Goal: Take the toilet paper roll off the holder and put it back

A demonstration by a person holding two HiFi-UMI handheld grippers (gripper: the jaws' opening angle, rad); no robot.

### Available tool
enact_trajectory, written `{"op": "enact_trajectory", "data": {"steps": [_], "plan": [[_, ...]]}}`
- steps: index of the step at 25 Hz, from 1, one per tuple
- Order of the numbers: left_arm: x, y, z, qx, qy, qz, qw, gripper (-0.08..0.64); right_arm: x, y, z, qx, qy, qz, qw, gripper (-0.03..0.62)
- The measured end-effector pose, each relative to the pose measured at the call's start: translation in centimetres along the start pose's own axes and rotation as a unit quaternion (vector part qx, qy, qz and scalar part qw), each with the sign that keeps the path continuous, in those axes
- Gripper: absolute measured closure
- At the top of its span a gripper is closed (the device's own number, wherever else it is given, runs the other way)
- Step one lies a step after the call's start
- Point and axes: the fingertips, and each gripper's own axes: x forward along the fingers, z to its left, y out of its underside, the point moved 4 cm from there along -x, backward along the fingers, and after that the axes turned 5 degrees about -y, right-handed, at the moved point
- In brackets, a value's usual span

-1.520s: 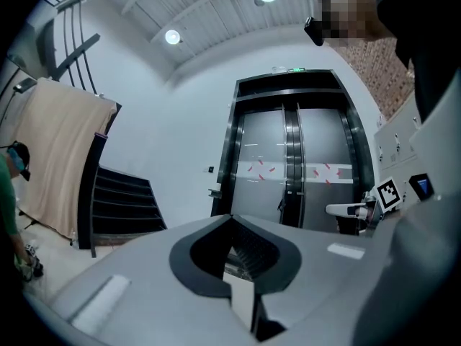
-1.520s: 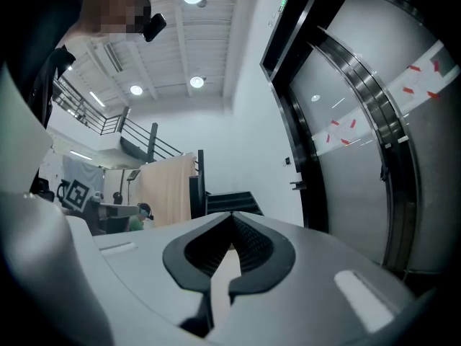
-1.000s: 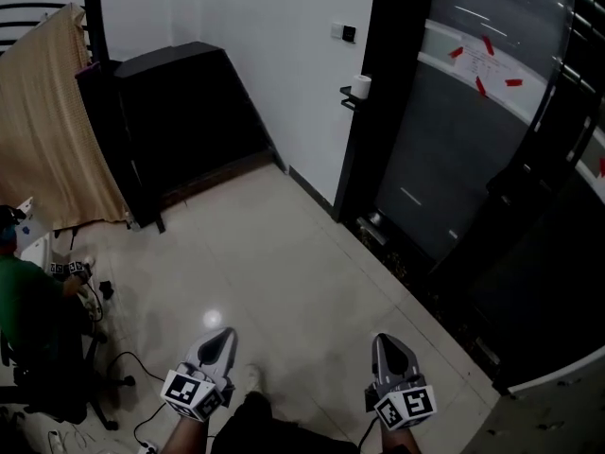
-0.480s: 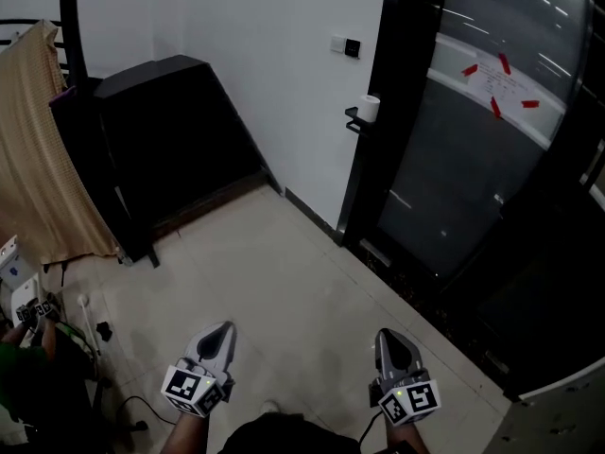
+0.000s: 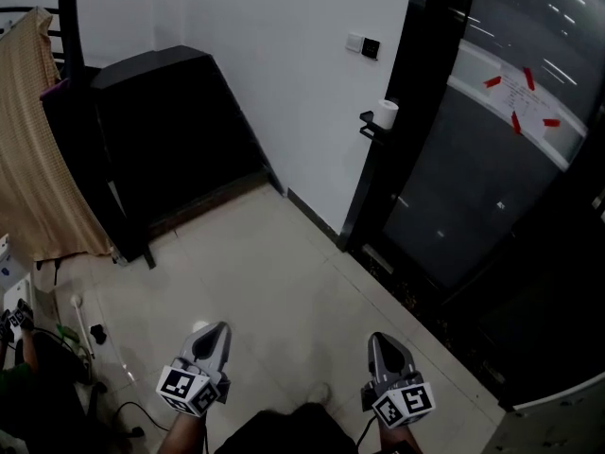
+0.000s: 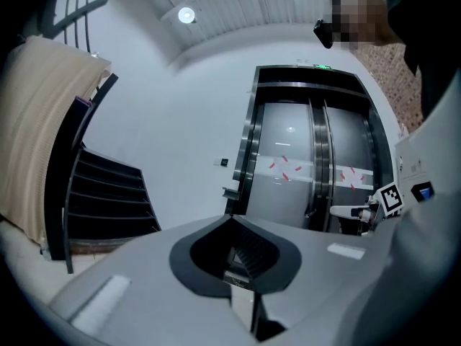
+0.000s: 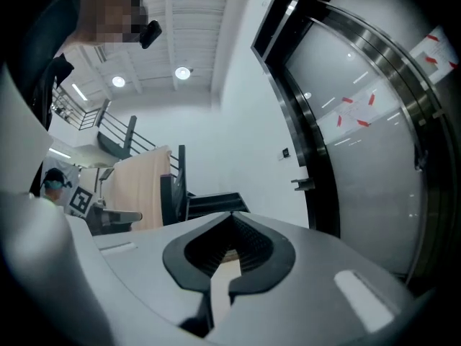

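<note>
A white toilet paper roll (image 5: 385,113) stands on a small black holder (image 5: 368,125) fixed to the black door frame, far ahead at upper right in the head view. The holder (image 6: 231,192) appears small in the left gripper view, and the same holder (image 7: 302,184) in the right gripper view. My left gripper (image 5: 216,333) and right gripper (image 5: 380,342) hang low near my body, far from the roll. Both point forward over the tiled floor. Each has its jaws together with nothing between them.
A black slanted cabinet (image 5: 170,121) and a beige cloth (image 5: 33,140) stand at the left. Dark glass doors (image 5: 492,168) with red tape fill the right. A wall switch (image 5: 365,45) sits above the holder. A seated person (image 5: 28,386) and cables are at bottom left.
The head view has swung right and moved forward: the roll and holder sit further right in view, and the seated person has slid toward the left edge. Both grippers stay low and shut.
</note>
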Motion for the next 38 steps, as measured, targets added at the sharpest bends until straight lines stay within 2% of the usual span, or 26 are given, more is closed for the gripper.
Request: {"op": "enact_trajectory", "data": {"steps": [2, 5, 9, 13, 20, 24, 28, 32, 34, 38], "plan": [[1.7, 0.3, -0.3, 0.003, 0.003, 0.010, 0.9999, 0.559, 0.9, 0.6, -2.2, 0.024, 0.011, -0.001, 1.000, 0.578], [4.6, 0.8, -0.1, 0.017, -0.006, 0.007, 0.9998, 0.558, 3.4, 0.6, -5.1, 0.030, 0.011, 0.000, 0.999, 0.578], [9.1, -0.2, 1.5, 0.028, -0.032, -0.007, 0.9991, 0.560, 9.1, 0.6, -8.2, 0.039, -0.021, -0.015, 0.999, 0.578], [15.6, -2.6, 1.1, 0.031, -0.046, -0.029, 0.9981, 0.560, 14.3, -2.6, -12.5, 0.023, -0.044, -0.029, 0.998, 0.578], [26.0, -3.7, -1.6, 0.042, -0.028, -0.038, 0.9980, 0.560, 19.6, -5.6, -20.6, 0.012, -0.057, -0.049, 0.997, 0.578], [30.8, -3.5, -3.5, 0.040, -0.013, -0.023, 0.9988, 0.560, 21.1, -6.4, -24.1, 0.005, -0.072, -0.051, 0.996, 0.578], [34.4, -2.7, -4.4, 0.043, 0.000, 0.000, 0.9991, 0.560, 21.7, -5.7, -27.4, 0.031, -0.063, -0.060, 0.996, 0.578], [37.4, -2.2, -4.2, 0.029, -0.004, 0.005, 0.9996, 0.560, 23.0, -4.9, -29.7, 0.054, -0.077, -0.052, 0.994, 0.578], [39.3, -2.1, -4.0, 0.033, 0.008, 0.005, 0.9994, 0.560, 24.1, -5.1, -30.2, 0.054, -0.086, -0.054, 0.993, 0.578], [43.3, -1.7, -3.8, 0.035, 0.040, 0.017, 0.9984, 0.560, 26.3, -4.8, -31.3, 0.038, -0.074, -0.041, 0.996, 0.578]]}}
